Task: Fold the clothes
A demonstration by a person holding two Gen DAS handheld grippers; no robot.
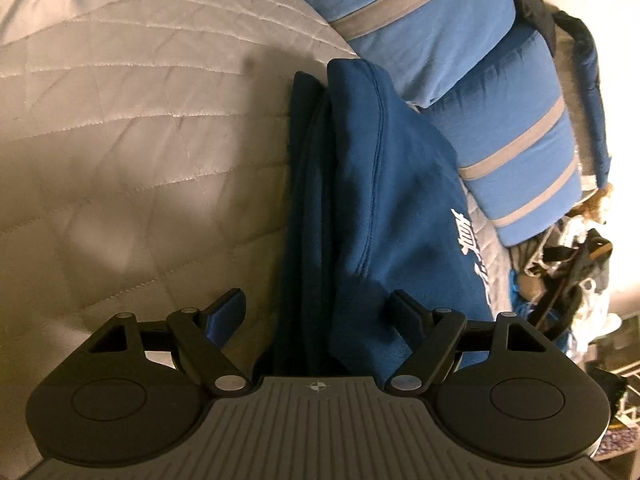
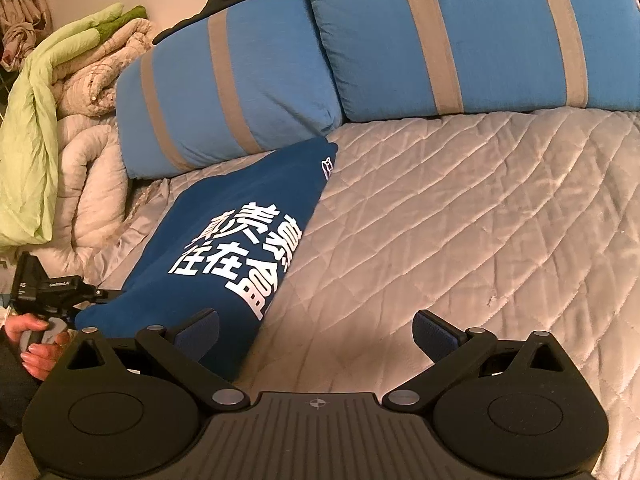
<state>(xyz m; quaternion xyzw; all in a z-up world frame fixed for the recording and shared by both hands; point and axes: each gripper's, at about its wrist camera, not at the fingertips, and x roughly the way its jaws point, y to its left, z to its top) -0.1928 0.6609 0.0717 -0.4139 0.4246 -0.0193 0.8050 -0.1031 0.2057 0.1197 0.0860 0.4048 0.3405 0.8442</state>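
A dark blue T-shirt with white print lies folded into a long narrow strip on the grey quilted bedspread. My left gripper is open over its near end, with the folded edge lying between the jaws and neither pad pressing on it. In the right wrist view the same T-shirt stretches from the lower left toward the pillows. My right gripper is open above the bedspread, its left finger over the shirt's near edge. The left gripper's body and the hand holding it show at the far left.
Two blue pillows with grey stripes lean at the head of the bed, close behind the shirt. A rolled beige and green duvet is piled at the left. Clutter and cables lie beyond the bed's edge in the left wrist view.
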